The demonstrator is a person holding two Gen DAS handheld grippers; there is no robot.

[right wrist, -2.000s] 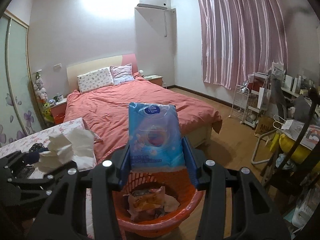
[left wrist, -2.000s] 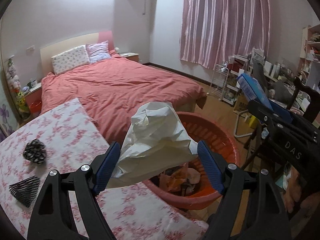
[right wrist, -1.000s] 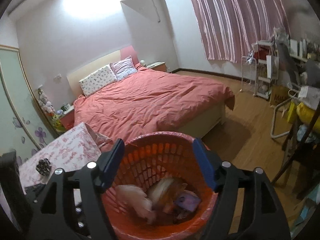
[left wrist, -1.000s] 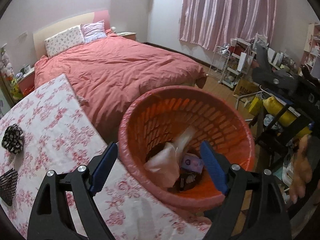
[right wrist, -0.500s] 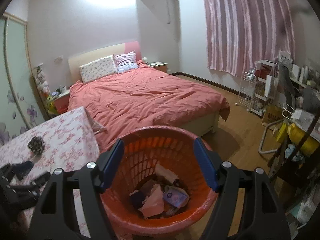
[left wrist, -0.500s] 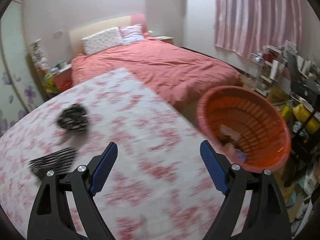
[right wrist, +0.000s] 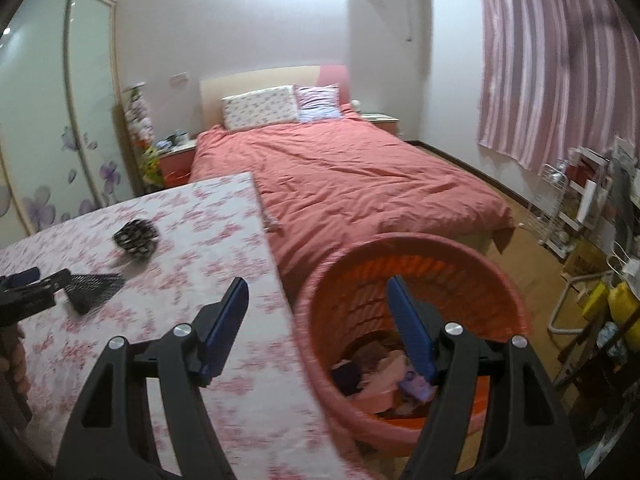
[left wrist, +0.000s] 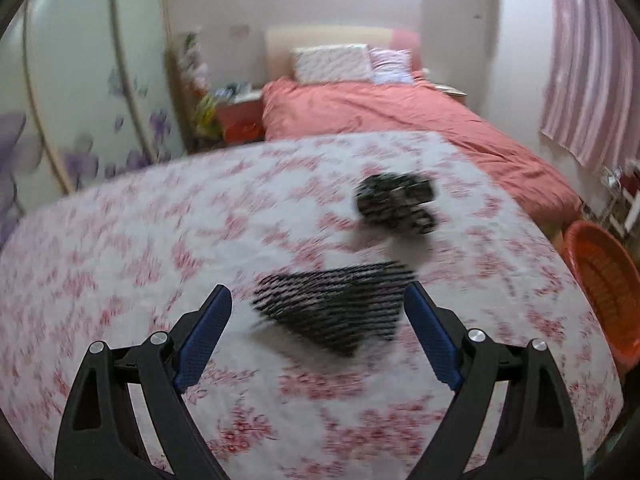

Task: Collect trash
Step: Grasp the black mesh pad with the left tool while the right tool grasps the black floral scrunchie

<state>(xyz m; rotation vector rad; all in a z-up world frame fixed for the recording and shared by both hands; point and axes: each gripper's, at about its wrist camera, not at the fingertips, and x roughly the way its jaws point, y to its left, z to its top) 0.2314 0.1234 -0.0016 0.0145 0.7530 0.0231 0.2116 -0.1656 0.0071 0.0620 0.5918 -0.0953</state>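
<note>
We saw the flat black striped scrap (left wrist: 336, 304) lying low in the frame's centre on the flowered tablecloth (left wrist: 120, 248), between our left gripper (left wrist: 318, 334)'s empty, still-opening jaws, our right gripper (right wrist: 318, 330) wide and empty over the orange basket (right wrist: 504, 276); pads might skid over it or pinch cloth.

both wrist views over table (left wrist: 120, 264)
</note>
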